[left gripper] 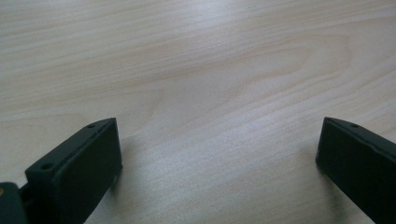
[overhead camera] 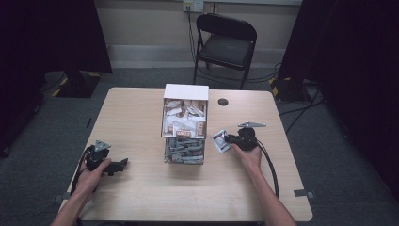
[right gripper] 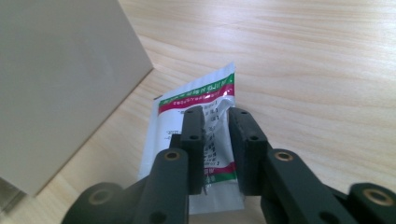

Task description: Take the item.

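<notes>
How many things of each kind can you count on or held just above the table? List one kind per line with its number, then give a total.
Grippers: 2, left gripper and right gripper
Two-tier box of packets: 1
Sachet pinched in the right gripper: 1
Dark round disc on the table: 1
Total: 5

A light wooden table (overhead camera: 141,197) is set on grey carpet (overhead camera: 324,141), with a black folding chair (overhead camera: 226,44) placed at twelve o'clock against a pale wall (overhead camera: 141,23), and dark curtains (overhead camera: 357,47) hung at both sides.
</notes>
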### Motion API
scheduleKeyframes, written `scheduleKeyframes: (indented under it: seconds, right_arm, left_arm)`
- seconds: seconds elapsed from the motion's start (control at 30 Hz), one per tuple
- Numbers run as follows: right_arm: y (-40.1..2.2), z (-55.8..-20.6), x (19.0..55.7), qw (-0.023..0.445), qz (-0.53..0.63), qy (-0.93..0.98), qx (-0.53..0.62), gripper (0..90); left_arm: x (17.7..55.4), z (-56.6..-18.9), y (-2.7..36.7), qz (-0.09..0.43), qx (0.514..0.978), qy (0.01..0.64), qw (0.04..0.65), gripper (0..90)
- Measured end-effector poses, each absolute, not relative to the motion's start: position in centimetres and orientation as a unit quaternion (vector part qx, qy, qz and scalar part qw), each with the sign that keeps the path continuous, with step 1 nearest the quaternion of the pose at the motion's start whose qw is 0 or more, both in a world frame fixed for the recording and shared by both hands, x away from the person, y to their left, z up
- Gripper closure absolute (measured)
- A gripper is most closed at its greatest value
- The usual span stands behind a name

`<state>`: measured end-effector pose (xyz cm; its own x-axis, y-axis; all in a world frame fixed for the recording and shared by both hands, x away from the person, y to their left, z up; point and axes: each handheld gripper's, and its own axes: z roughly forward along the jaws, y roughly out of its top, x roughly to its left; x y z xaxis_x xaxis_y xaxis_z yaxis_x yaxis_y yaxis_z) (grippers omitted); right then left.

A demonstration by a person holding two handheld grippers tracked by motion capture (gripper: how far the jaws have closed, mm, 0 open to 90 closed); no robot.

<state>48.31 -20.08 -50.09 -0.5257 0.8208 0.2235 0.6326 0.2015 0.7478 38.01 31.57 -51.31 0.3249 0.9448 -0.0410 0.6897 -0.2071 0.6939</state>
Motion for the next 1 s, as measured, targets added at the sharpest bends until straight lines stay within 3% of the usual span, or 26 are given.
scheduleKeyframes:
  seconds: [0.03,0.3,0.6,0.8,1.0]
  right_arm:
    - [-20.0,-50.1,48.3,0.128,0.403,0.774,0.471,77.6]
    - [-19.7,-50.7,48.4,0.120,0.402,0.778,0.468,76.2]
    - [-19.9,-50.4,48.5,0.123,0.407,0.769,0.477,56.6]
    - [-20.1,-49.8,48.4,0.143,0.408,0.760,0.485,36.3]
    - [-20.7,-49.1,48.3,0.145,0.411,0.754,0.491,25.8]
  left_arm:
    - [38.0,-51.3,31.6,0.202,0.750,0.545,0.316,0.0]
    - [38.0,-51.3,31.6,0.202,0.752,0.544,0.314,0.0]
    - [38.0,-51.3,31.6,0.202,0.752,0.544,0.314,0.0]
    - [38.0,-51.3,31.6,0.202,0.751,0.544,0.315,0.0]
    - [38.0,-51.3,31.6,0.202,0.750,0.545,0.316,0.0]
